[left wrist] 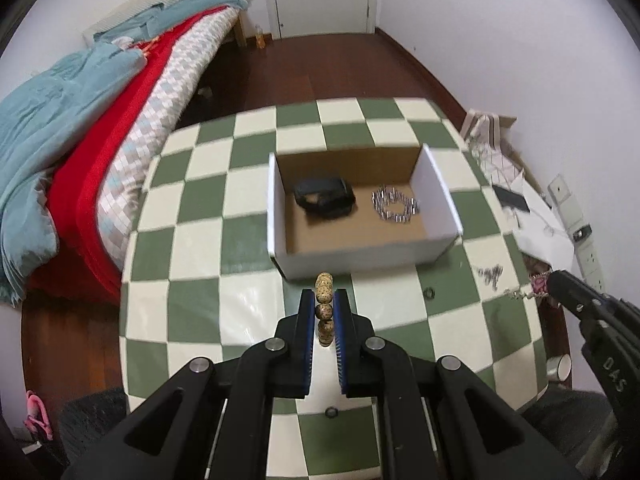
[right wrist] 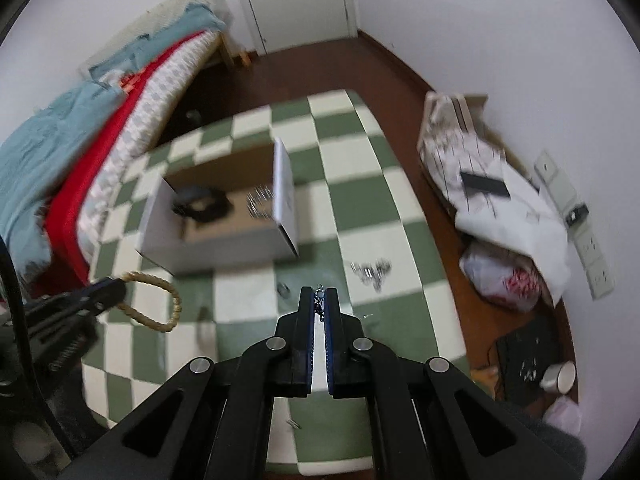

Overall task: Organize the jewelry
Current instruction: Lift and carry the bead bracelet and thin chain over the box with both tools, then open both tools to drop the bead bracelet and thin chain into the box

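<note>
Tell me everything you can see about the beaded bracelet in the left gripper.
The bracelet is a loop of round tan beads with dark speckles, like stone or wood. The left gripper is shut on one side of it, edge-on in the left wrist view. From the right wrist view the free loop hangs open above the checkered table, short of the box.
</note>
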### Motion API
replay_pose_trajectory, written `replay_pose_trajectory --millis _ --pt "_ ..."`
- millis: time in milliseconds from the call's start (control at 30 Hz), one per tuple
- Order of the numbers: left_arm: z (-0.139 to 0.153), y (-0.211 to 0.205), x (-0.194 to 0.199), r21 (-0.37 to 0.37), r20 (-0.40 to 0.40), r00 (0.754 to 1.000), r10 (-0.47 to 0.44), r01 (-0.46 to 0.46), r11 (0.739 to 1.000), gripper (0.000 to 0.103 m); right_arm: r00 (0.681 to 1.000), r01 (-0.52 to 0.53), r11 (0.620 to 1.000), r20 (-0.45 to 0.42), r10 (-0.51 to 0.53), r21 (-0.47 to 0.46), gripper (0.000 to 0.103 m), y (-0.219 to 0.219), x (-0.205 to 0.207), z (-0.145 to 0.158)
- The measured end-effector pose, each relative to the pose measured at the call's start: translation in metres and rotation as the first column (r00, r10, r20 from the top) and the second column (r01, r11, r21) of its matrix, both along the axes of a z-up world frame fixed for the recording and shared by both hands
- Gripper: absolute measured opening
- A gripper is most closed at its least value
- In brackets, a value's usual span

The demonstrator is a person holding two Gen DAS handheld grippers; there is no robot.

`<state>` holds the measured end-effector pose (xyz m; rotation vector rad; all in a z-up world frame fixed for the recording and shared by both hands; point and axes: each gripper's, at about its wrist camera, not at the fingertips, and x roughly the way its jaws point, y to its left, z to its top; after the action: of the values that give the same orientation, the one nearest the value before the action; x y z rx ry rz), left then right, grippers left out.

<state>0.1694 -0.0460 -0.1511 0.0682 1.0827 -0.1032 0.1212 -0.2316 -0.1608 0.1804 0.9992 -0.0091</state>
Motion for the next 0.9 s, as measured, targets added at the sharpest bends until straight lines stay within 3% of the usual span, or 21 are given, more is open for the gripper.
replay_pose_trajectory --millis 200,400,667,900 --pt "0.026 0.005 0.024 -0.015 0.052 0.998 0.023 -0.022 1.000 0.006 0.995 -0.045 0.999 0.086 0.047 -0.017 0.004 0.017 0.030 0.048" --pt "0.036 0.014 0.055 -0.050 0.055 0.998 0.041 -0.038 0.998 0.006 0.990 -0.098 0.995 0.100 0.097 0.005 0.004 0.036 0.069 0.063" --pt "0.010 0.024 0.097 -0.097 -0.050 0.997 0.057 -0.062 0.993 0.007 0.986 -0.165 0.983 -0.007 0.166 0.080 0.004 0.052 0.114 0.027" --pt "-0.021 0.034 0.121 -0.154 -0.169 0.983 0.075 -0.102 0.983 0.010 0.967 -0.192 0.972 -0.145 0.211 0.132 0.005 0.058 0.142 -0.018"
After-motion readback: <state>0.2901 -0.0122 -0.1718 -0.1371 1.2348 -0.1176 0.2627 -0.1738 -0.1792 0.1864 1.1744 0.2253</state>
